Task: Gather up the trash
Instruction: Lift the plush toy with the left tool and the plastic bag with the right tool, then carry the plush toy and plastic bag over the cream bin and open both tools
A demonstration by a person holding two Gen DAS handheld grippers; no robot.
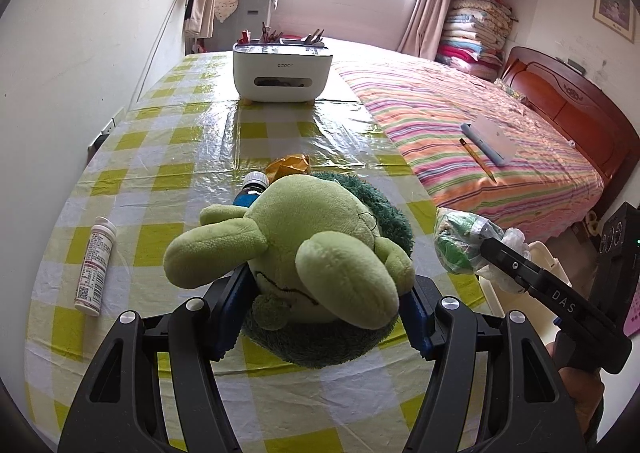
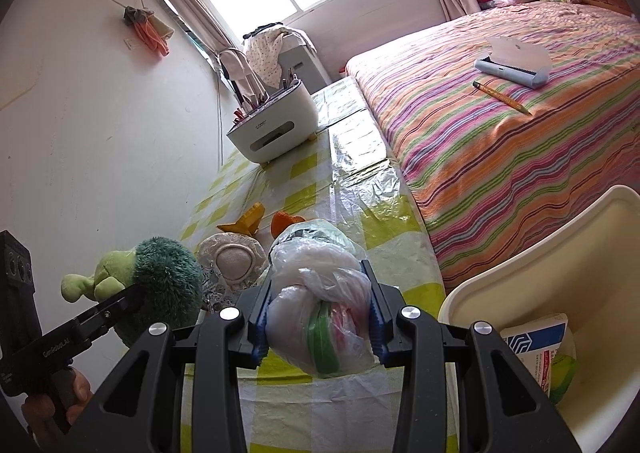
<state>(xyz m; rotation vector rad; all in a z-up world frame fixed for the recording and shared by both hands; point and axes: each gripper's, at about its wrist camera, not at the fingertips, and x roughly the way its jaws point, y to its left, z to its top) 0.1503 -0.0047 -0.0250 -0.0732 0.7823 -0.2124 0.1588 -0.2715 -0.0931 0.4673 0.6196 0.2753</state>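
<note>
Left gripper [image 1: 320,317] clamps a green plush toy [image 1: 304,249] between its blue pads, toy belly-up over the table [image 1: 168,141] with the yellow-checked plastic cover. Right gripper [image 2: 316,327] squeezes a knotted plastic bag of trash [image 2: 320,301], clear film with green and pink stuff inside; the bag is at the table's right edge, near the bed. In the left view the same bag [image 1: 460,241] shows at the tip of the right gripper, off the table's right side.

A cream bin [image 2: 532,273] sits low right below the table edge, with a blue-white box [image 2: 536,345] inside it.

On the table: white bottle [image 1: 96,269] lying left, dark bottle with grey cap [image 1: 252,189] just behind the toy, crumpled orange wrapper [image 1: 288,165] beyond that, white organizer box [image 1: 282,71] at the far end. Right view also shows a round white mask-like piece [image 2: 234,261] beside the toy, and yellow-orange scraps [image 2: 248,221] further back.

Striped bed [image 1: 480,157] on the right holds a pencil [image 1: 478,161] and a pale blue case [image 1: 488,139].
</note>
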